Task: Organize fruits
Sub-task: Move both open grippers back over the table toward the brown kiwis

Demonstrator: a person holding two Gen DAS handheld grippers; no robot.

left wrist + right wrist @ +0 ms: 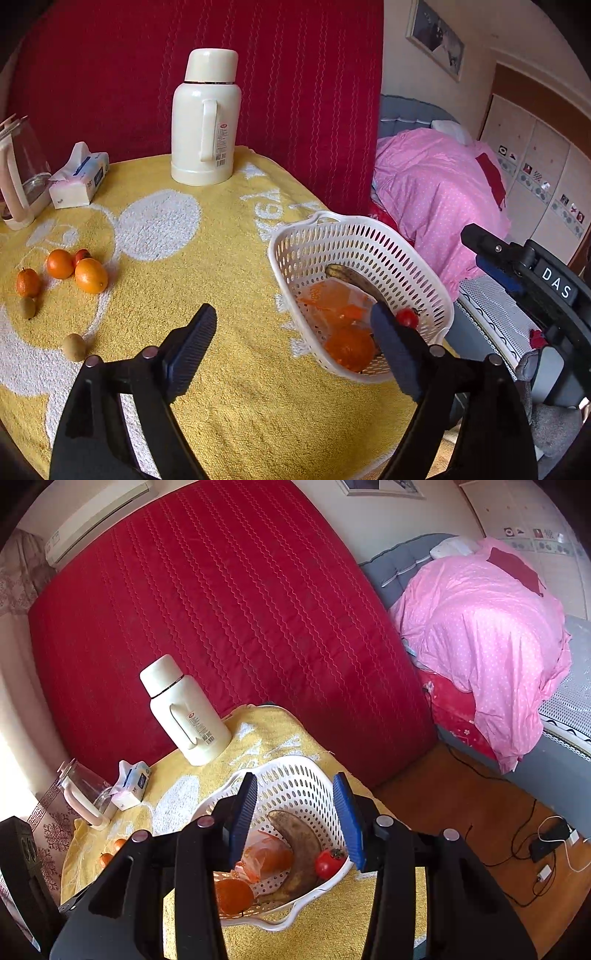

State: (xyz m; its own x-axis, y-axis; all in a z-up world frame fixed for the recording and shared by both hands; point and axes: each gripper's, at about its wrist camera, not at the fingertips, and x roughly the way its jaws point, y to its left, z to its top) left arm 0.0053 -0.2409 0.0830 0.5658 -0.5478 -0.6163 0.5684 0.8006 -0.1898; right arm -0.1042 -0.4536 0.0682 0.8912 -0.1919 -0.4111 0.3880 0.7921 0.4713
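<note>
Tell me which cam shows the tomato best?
Right wrist: the tomato sits fully visible in the basket, beside the banana. Left wrist shows only part of it, half hidden behind a finger of the left claw.

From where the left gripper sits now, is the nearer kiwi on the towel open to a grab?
Probably yes. The left gripper is open and empty, and the nearer kiwi lies alone on the towel, apart from the oranges; nothing stands between.

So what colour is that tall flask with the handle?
The flask is cream white, seen best in the left wrist view.
</note>
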